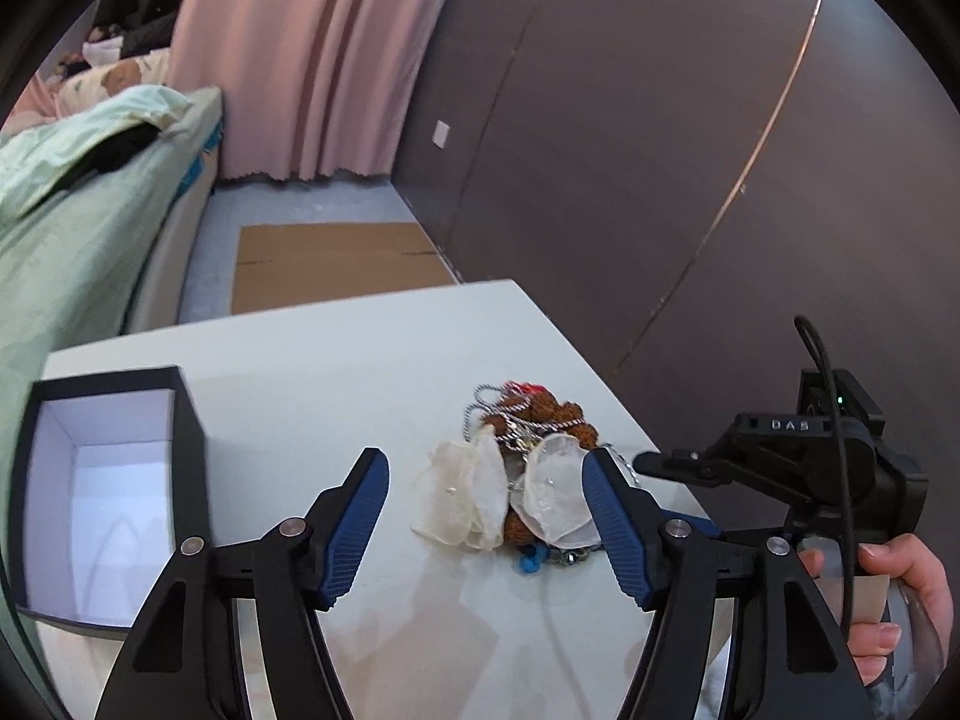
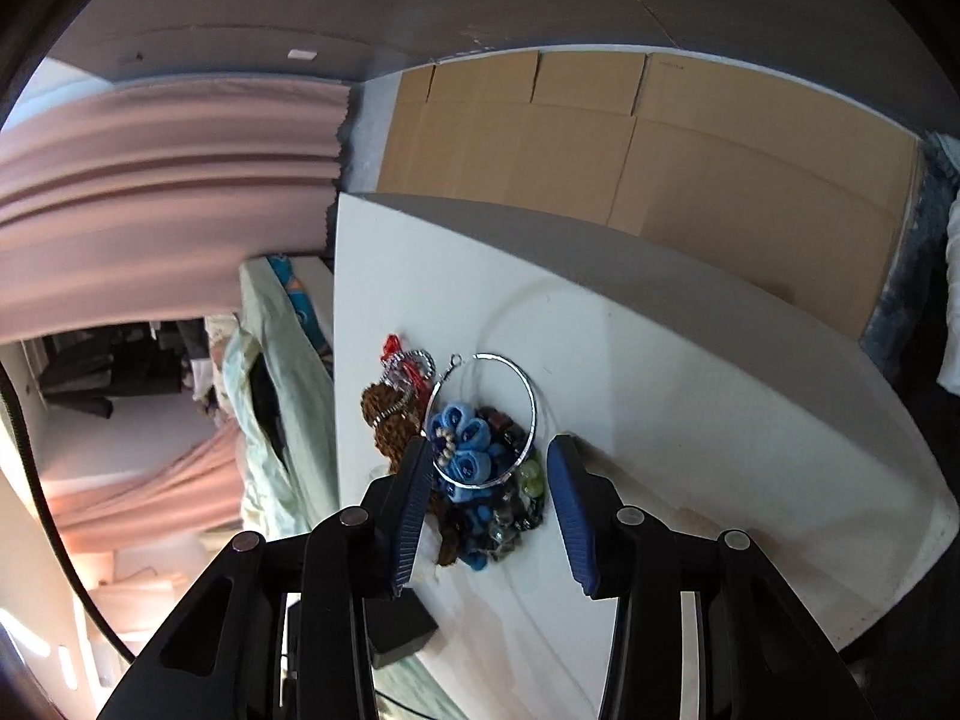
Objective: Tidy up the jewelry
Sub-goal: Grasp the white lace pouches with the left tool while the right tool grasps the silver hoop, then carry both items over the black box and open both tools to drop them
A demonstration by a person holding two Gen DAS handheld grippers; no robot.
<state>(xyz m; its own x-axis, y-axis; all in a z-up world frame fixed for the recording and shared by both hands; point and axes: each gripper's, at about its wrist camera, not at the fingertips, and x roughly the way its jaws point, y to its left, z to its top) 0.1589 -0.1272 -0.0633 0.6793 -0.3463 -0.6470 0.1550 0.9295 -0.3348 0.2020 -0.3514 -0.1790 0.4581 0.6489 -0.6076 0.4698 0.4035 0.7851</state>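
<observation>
Jewelry pile sits on white table, just ahead of left gripper, between the lines of its two blue pads. Left jaws wide, nothing pinched; the right pad's tip is at the edge of a clear shell-like piece, contact unclear. Second clear piece lies in the gap, apart from the left pad.

Right gripper has its jaws at a middling gap, straddling the near part of the pile. Silver hoop lies over blue fabric flowers; its left side meets the left pad's tip, cannot tell if pressed. Right pad is just beside dark beads, no clear grip. Brown bead strand and a red bit lie further out.

Open black box, white inside, stands at the table's left edge, well apart from the pile. Bare table between box and pile. Pile is near the table's right edge in left view; table's far corner beyond it. Hand holds the right gripper's handle. "DAS" reads on its body.
</observation>
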